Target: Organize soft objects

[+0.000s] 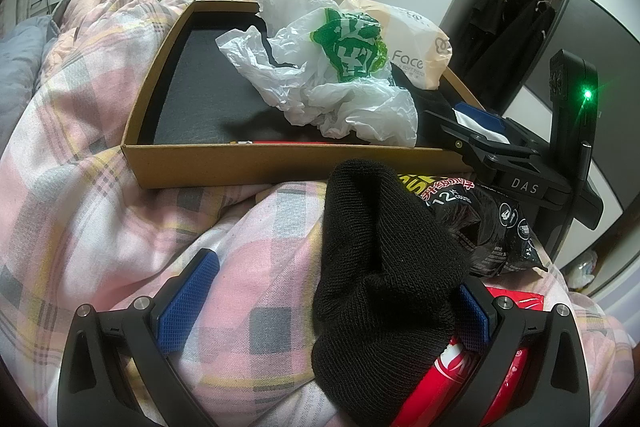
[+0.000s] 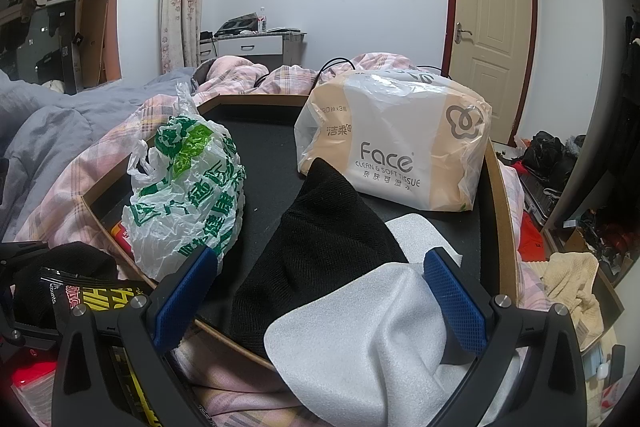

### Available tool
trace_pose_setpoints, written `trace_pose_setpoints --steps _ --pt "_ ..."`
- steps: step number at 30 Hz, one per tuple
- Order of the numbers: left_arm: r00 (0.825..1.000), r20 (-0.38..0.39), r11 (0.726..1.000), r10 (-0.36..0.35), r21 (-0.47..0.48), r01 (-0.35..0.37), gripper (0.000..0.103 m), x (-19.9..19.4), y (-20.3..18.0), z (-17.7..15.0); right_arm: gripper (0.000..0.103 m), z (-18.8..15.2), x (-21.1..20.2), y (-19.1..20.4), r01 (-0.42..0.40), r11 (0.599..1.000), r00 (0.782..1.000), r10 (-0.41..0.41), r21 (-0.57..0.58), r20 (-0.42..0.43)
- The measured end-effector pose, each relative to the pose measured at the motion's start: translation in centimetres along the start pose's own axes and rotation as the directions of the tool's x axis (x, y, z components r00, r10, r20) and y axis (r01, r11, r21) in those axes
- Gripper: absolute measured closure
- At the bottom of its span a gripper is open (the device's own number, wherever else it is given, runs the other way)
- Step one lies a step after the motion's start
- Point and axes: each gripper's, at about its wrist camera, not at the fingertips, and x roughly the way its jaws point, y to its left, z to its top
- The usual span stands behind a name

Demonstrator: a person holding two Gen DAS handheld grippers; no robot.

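A shallow cardboard tray [image 1: 200, 165] with a black liner lies on the plaid quilt. In it are a crumpled white-and-green plastic bag [image 1: 340, 75] [image 2: 188, 195] and a tissue pack [image 1: 412, 39] [image 2: 400, 151]. My left gripper [image 1: 332, 303] is open, with a black knit hat [image 1: 384, 287] lying against its right finger in front of the tray. My right gripper [image 2: 320, 287] is open over the tray's near edge [image 2: 220, 331], around a white foam sheet [image 2: 360, 327] and a black knit cloth [image 2: 320, 239].
A black-and-yellow packet [image 1: 488, 219] [image 2: 100, 299] and a red packet [image 1: 460, 379] lie on the quilt [image 1: 100, 207] beside the hat. The right gripper's body [image 1: 520, 163] shows at the tray's right corner. A door [image 2: 488, 27] and wardrobe stand behind.
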Motion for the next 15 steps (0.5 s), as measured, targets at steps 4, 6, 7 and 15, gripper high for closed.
trace_pose_setpoints --steps 4,6,7,15 --pt "1.000 0.000 1.000 0.000 0.000 0.000 0.000 0.00 0.00 0.00 0.001 0.02 0.02 -0.02 0.000 1.000 1.000 0.000 0.000 0.000" --pt "1.000 0.000 1.000 0.000 0.000 0.000 0.000 0.01 -0.01 0.01 0.001 0.02 0.02 -0.02 0.000 1.000 1.000 0.000 0.000 0.000" --pt "1.000 0.000 1.000 0.000 -0.001 0.000 0.000 -0.05 0.08 -0.04 0.001 0.03 0.05 -0.05 0.000 1.000 1.000 0.000 0.000 0.000" --pt "1.000 0.000 1.000 -0.001 0.000 0.001 0.000 -0.01 0.01 -0.01 0.001 0.02 0.02 -0.03 0.000 1.000 1.000 0.000 0.000 0.000"
